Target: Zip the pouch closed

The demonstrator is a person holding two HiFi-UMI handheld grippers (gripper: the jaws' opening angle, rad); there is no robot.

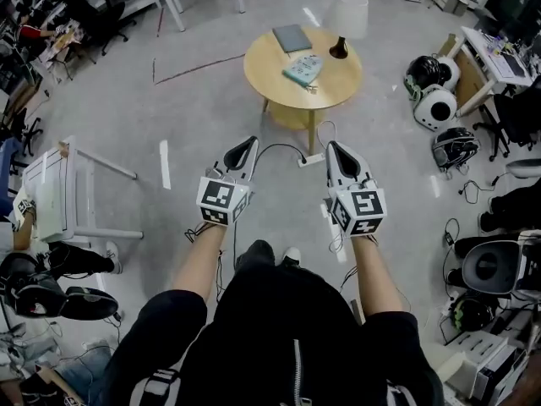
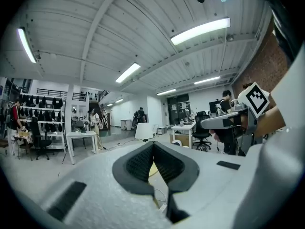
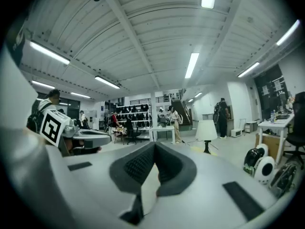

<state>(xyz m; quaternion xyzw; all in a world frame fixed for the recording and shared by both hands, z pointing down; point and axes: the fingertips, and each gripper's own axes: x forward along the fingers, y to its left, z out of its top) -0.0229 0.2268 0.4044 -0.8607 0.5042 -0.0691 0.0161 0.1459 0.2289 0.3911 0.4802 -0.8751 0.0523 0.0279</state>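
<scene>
left gripper (image 1: 247,145) and right gripper (image 1: 335,146) had jaws together, empty, well apart from the pouch (image 1: 303,70) on the round table (image 1: 266,64), upper centre; arriving closed, they could shove it instead of gripping.

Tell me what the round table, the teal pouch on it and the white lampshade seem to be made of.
Round table: wood or wood-look laminate, going by its even, pale-tan matte top; any grain is too small to tell.
Teal pouch: probably soft fabric or vinyl; it lies flat, dull, with a pale pattern.
Lampshade: matte white fabric or paper, with no shine.
</scene>
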